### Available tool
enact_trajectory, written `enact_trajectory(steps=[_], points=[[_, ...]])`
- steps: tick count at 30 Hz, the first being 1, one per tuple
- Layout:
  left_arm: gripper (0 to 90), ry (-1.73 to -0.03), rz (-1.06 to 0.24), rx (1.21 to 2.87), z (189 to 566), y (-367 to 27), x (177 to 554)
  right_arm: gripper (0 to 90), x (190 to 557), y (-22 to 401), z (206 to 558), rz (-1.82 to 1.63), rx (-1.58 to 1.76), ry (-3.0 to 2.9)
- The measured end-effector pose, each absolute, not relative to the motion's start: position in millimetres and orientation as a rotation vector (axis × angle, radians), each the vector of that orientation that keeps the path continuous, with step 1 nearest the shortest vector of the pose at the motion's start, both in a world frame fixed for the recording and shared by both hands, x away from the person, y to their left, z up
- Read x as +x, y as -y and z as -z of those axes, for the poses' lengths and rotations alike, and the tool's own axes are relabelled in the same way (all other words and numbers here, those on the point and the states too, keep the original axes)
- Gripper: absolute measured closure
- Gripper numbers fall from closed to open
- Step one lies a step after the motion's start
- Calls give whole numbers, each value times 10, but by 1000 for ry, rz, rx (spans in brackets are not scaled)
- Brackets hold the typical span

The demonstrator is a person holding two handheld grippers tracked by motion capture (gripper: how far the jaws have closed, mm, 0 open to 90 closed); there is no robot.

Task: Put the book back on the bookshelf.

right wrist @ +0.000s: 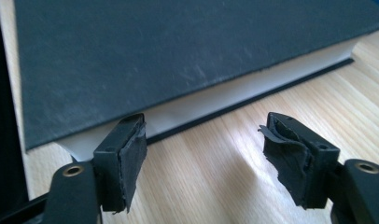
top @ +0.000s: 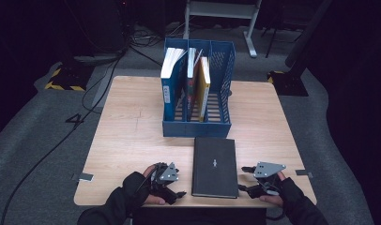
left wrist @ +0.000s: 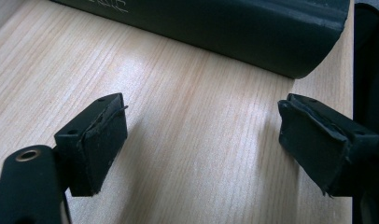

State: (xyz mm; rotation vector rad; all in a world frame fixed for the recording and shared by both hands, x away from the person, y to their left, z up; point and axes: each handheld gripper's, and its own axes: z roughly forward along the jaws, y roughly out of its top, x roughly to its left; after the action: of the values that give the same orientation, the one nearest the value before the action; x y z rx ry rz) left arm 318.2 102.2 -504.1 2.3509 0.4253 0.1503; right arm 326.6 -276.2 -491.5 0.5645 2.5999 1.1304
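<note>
A black hardcover book (top: 215, 166) lies flat near the table's front edge, its spine to the left. My left gripper (top: 175, 186) rests left of it, jaws wide and bare above the wood; in the left gripper view the rounded spine (left wrist: 253, 32) lies a little beyond the left gripper (left wrist: 202, 140). My right gripper (top: 245, 178) sits at the book's right side, open. In the right gripper view the right gripper (right wrist: 204, 154) faces the book's white page edge (right wrist: 215, 100), with nothing between its pads.
A blue file rack (top: 198, 89) stands behind the book, holding a blue book (top: 171, 79) and a yellow one (top: 203, 86) upright. The wooden table (top: 127, 136) has its front edge close under both hands. Cables run on the grey floor at left.
</note>
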Motion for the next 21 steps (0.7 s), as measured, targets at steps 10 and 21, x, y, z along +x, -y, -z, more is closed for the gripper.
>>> enact_trajectory(steps=[10,21], points=[[155,-425,-150,2353,5039,-1040,3188,308,3269,2770,4865,-1180,569,-2586],[151,-443,-151,2370,5022,-1061,3209,305,3273,2763,4788,-1215,588,-2545]])
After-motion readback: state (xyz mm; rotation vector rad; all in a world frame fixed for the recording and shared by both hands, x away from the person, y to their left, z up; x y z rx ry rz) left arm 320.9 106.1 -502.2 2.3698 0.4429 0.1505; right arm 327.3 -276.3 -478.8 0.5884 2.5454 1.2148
